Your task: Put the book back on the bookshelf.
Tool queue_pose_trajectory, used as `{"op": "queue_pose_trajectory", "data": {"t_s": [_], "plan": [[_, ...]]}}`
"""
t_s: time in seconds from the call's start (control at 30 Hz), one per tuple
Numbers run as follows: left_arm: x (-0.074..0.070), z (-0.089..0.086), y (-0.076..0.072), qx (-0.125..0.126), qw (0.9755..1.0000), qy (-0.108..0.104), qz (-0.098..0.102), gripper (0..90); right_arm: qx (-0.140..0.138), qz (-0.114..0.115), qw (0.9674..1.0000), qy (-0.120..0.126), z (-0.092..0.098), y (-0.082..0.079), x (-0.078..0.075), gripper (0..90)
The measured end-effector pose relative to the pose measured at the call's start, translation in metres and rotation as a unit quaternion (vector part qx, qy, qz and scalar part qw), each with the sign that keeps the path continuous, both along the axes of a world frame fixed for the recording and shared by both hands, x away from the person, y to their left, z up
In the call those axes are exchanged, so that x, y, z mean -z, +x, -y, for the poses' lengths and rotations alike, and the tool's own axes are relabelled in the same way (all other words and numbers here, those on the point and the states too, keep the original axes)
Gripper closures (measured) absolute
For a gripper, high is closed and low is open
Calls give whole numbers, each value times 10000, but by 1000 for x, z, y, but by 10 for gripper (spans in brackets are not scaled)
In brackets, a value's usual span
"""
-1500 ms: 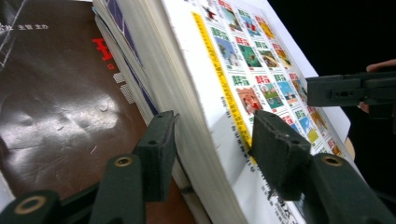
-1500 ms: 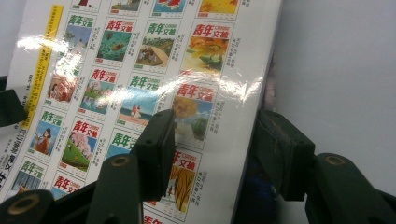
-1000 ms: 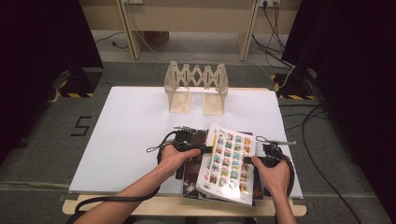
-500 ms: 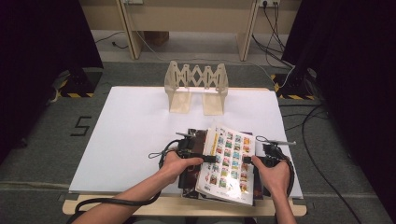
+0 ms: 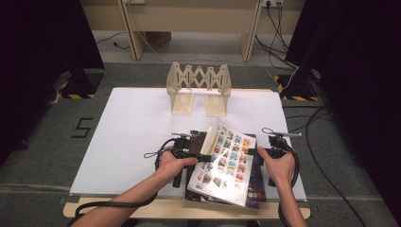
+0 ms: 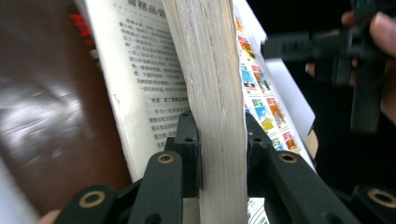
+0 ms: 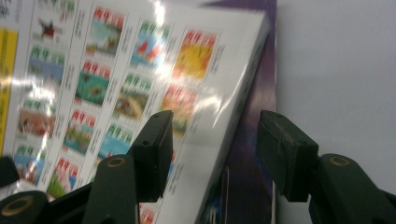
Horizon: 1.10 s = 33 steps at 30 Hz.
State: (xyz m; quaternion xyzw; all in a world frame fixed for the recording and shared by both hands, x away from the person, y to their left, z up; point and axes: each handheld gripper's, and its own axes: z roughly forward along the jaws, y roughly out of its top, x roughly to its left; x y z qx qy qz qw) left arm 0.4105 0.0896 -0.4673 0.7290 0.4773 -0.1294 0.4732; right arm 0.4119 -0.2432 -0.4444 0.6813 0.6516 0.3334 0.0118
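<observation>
A thick book (image 5: 228, 158) with a glossy cover of small colour pictures lies at the front of the table, its left edge raised. My left gripper (image 5: 208, 157) has just been closing and is shut on that edge. In the left gripper view both pads squeeze the page block (image 6: 217, 93), and a loose printed page hangs to its left. My right gripper (image 5: 263, 152) stands open at the book's right edge. In the right gripper view its jaws (image 7: 215, 140) straddle the cover's edge (image 7: 116, 84) without touching it.
Under the book lies a dark purple book (image 5: 257, 189), seen beside the cover as a purple strip (image 7: 252, 154). A folding wooden rack (image 5: 198, 87) stands at the back of the white tabletop (image 5: 137, 127). Cables trail on the floor at the right.
The left jaws have come together on the book's left edge, and that edge has risen so the cover tilts up. The right hand has shifted slightly right.
</observation>
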Motion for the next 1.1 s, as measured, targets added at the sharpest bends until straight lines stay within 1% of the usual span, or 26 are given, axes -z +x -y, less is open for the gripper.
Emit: {"op": "queue_pose_trajectory", "data": {"t_s": [0.13, 0.23, 0.33, 0.4, 0.47, 0.5, 0.57, 0.6, 0.63, 0.77, 0.83, 0.87, 1.0, 1.07, 1.1], "plan": [[3, -10, -1, -23, 9999, 73, 70, 721, 6, 47, 10000, 61, -1, 23, -2, 460], [4, -14, -1, -2, 9999, 124, 58, 716, -29, -16, 10000, 77, -4, 37, -2, 455], [6, -16, -1, -2, 9998, 151, 92, 712, -47, -7, 9999, 106, -7, 48, -1, 452], [7, -16, -1, 4, 9998, 152, 98, 709, -54, -20, 9998, 175, -10, 54, 1, 451], [8, -16, -2, 10, 9998, 174, 137, 707, -97, -46, 9998, 151, -12, 59, 3, 450], [8, -16, -2, 13, 9997, 186, 143, 706, -70, -98, 9998, 147, -13, 62, 4, 447], [8, -16, -1, 12, 9997, 187, 122, 705, -98, -149, 9997, 144, -14, 66, 7, 445], [9, -16, -1, 8, 9998, 183, 112, 705, -103, -118, 9997, 195, -13, 67, 8, 445], [9, -16, -1, 10, 9997, 188, 122, 704, -91, -142, 9996, 219, -13, 68, 8, 443], [10, -16, -1, 19, 9997, 202, 120, 702, -87, -122, 9991, 403, -12, 71, 10, 443], [10, -16, -1, 12, 9997, 211, 107, 702, -41, -141, 9984, 544, -11, 72, 12, 433], [10, -16, -1, 9, 9997, 215, 113, 702, 20, -181, 9982, 576, -11, 73, 12, 441], [10, -16, -1, 32, 9996, 224, 167, 698, -8, -187, 9982, 568, -12, 73, 11, 442], [11, -17, -2, 35, 9995, 228, 197, 697, 62, -229, 9972, 704, -10, 74, 13, 441], [12, -18, -3, 14, 9996, 182, 229, 697, 63, -240, 9967, 770, -9, 74, 13, 443]]}}
